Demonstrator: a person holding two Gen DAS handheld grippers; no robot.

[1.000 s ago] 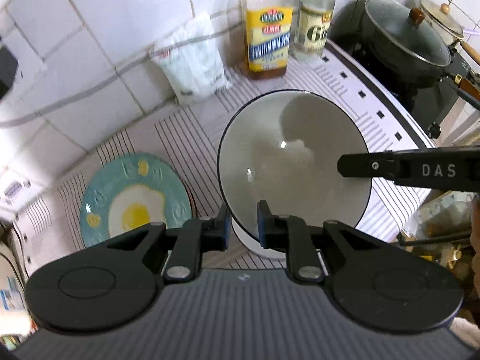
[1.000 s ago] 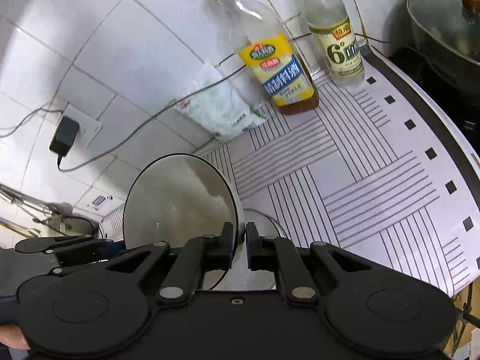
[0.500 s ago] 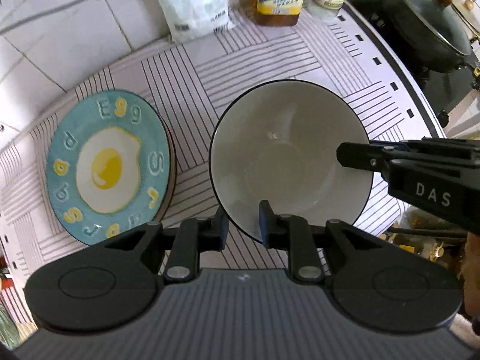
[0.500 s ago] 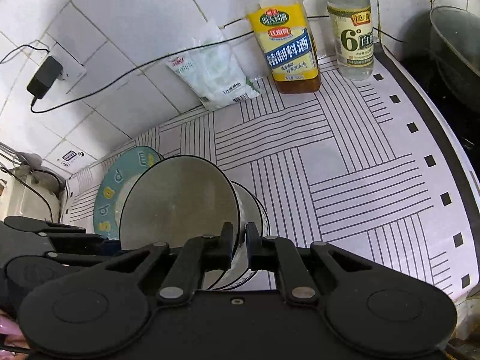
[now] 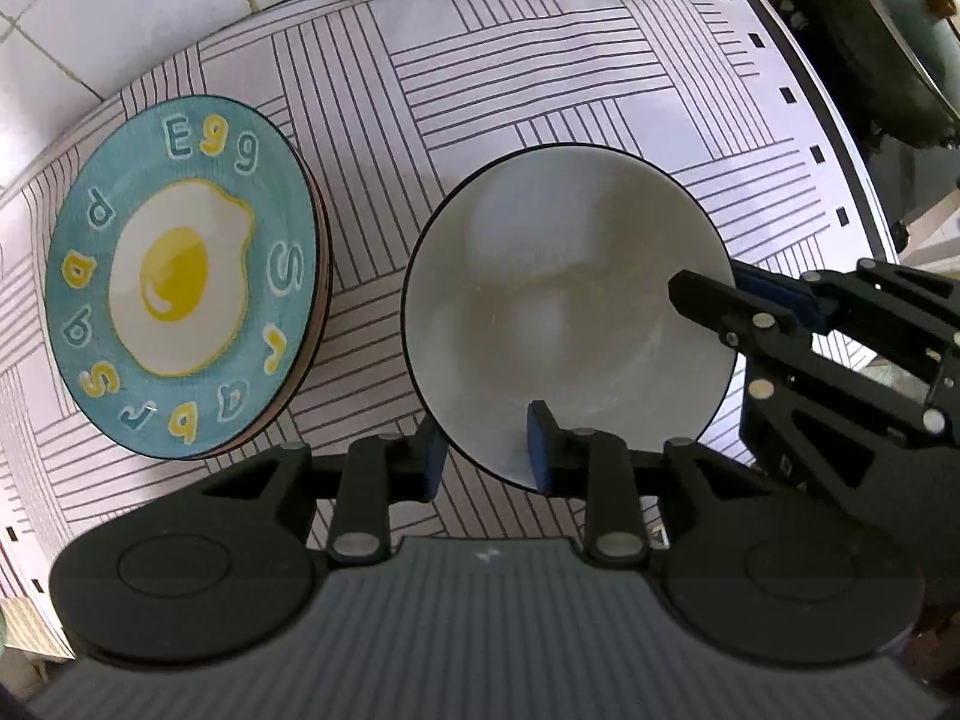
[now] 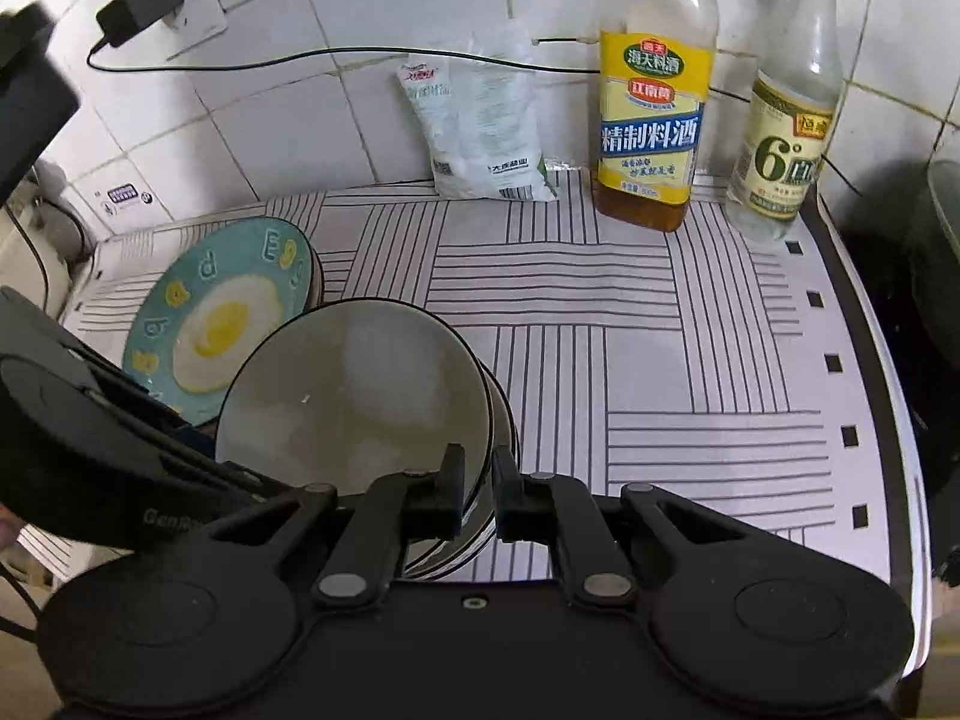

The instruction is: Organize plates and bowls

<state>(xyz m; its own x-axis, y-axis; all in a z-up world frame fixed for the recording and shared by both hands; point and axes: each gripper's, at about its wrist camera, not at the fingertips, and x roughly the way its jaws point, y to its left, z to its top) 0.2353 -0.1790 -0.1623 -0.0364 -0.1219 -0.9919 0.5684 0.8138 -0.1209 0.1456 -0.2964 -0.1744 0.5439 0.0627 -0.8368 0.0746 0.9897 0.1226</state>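
A white bowl point(image 5: 567, 306) with a dark rim is seen from straight above, nested in a stack of bowls point(image 6: 501, 420) on the striped counter mat point(image 5: 540, 78); its near rim lies between the jaws of the left gripper point(image 5: 483, 453), which are opening, the pads no longer pressed on it; its right rim is pinched by the right gripper point(image 6: 478, 483), whose jaws are closed tight on the bowl wall; just to the left of the bowl a teal plate point(image 5: 180, 276) painted with a fried egg is stacked on other plates, apart from the bowl; further back, against the tiled wall, a white plastic bag point(image 6: 480, 120), a bottle of cooking wine point(image 6: 654, 90) and a bottle of vinegar point(image 6: 786, 114) are lined up; a lidded pan point(image 5: 894, 30) is seen at the far right.
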